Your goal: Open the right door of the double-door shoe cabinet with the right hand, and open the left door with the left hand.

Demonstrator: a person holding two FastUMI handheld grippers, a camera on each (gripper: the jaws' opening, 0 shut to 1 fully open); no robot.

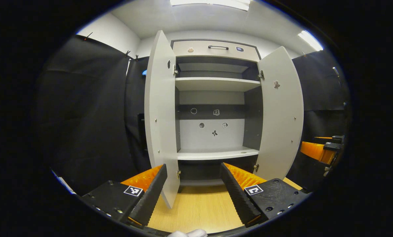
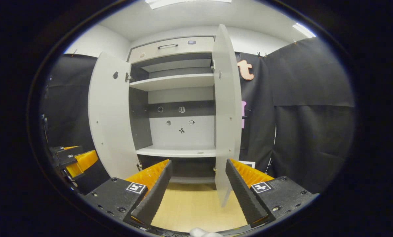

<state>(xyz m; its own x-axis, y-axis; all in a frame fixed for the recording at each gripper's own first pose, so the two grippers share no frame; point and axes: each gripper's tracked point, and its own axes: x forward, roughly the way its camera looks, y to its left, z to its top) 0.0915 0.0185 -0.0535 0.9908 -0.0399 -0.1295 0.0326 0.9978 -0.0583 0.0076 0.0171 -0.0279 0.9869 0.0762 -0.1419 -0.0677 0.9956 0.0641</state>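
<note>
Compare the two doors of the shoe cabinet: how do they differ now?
In the left gripper view, the left door stands almost edge-on to the camera, while the right door shows its broad inner face. The left door reaches closer to the camera than the right door. Both are open and pale.

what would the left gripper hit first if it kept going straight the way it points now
Probably nothing at first: the left gripper is open and points between both open doors, near the left door. Straight on lies the cabinet's lower shelf, though depth is unclear.
</note>
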